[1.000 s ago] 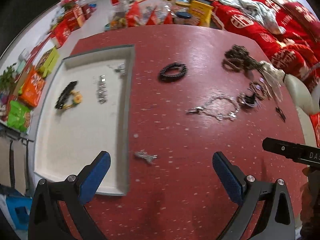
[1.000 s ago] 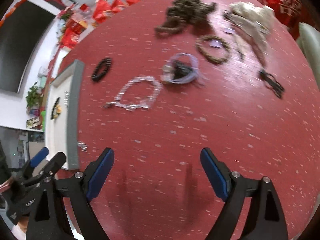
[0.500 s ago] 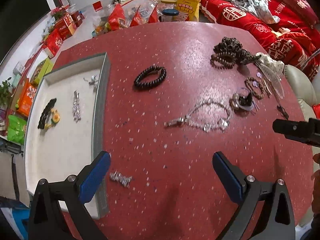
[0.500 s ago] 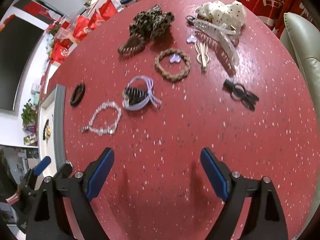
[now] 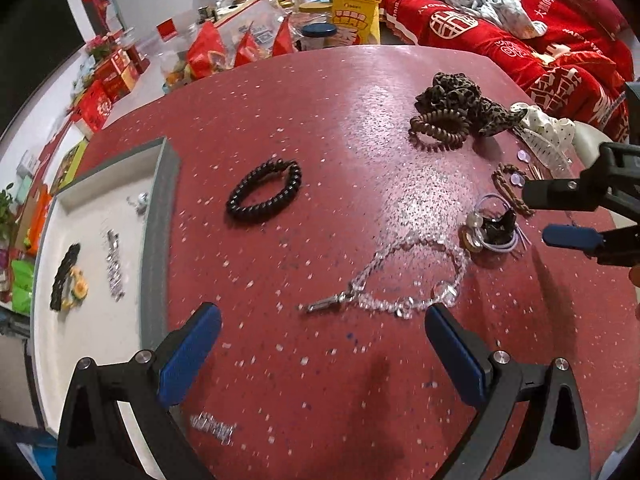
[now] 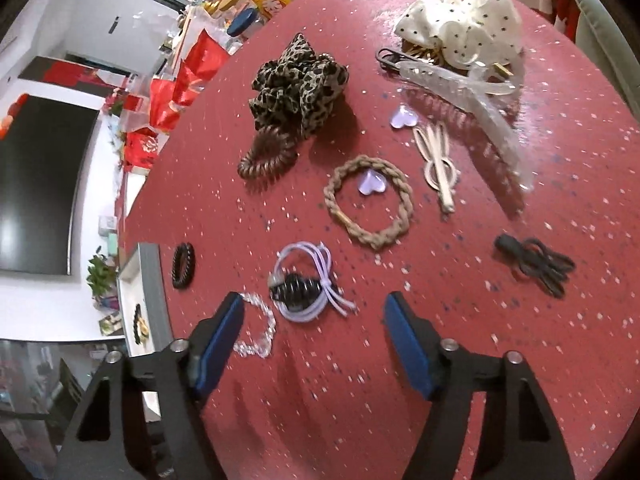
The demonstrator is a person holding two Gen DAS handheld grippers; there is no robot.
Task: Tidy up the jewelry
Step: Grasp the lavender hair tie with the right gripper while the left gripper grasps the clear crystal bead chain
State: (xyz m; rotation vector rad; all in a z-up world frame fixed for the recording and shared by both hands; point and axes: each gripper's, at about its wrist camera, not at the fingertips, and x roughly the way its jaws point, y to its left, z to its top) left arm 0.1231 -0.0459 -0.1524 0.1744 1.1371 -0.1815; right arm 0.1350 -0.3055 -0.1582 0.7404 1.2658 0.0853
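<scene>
**Jewelry layout relative to both grippers**

The grey-rimmed tray sits at far left on the red speckled table. It holds a black hair tie with a yellow flower and a silver chain piece.

Just right of the tray lies a black coil bracelet. A small silver piece lies on the table near the tray's near edge, beside the left finger of the left gripper.

The left gripper's jaws stand wide apart, holding nothing. The clear bead bracelet lies just beyond its fingertips, between them and slightly to the right.

The right gripper has its jaws closing, with nothing between them. The lilac elastic with a black spiral clip lies just past its left fingertip, touching neither pad.

Farther right: a braided tan band, a leopard scrunchie, a clear claw clip and a black clip.
</scene>
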